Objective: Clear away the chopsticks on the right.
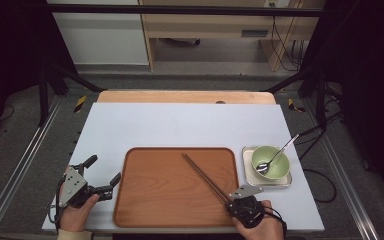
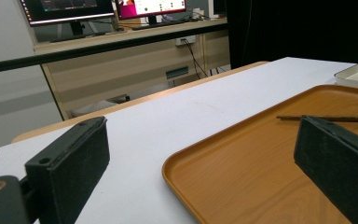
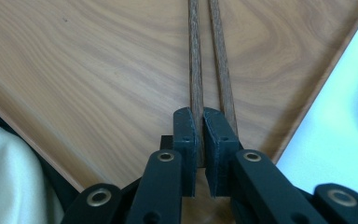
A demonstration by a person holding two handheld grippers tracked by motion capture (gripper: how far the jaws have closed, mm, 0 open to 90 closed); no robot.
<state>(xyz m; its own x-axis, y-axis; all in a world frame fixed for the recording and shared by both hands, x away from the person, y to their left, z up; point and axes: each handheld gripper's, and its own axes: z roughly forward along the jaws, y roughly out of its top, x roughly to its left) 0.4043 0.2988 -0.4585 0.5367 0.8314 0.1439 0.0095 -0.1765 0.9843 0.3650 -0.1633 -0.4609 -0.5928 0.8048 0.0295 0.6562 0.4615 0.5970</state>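
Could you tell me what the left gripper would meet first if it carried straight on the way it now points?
Probably the near left rim of the brown wooden tray: the open left gripper points at it, though its height above the table is unclear.

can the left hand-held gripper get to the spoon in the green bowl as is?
Probably not directly. The left hand-held gripper sits open at the tray's left edge; the spoon lies beyond the tray's right side, with the right hand-held gripper and chopsticks between.
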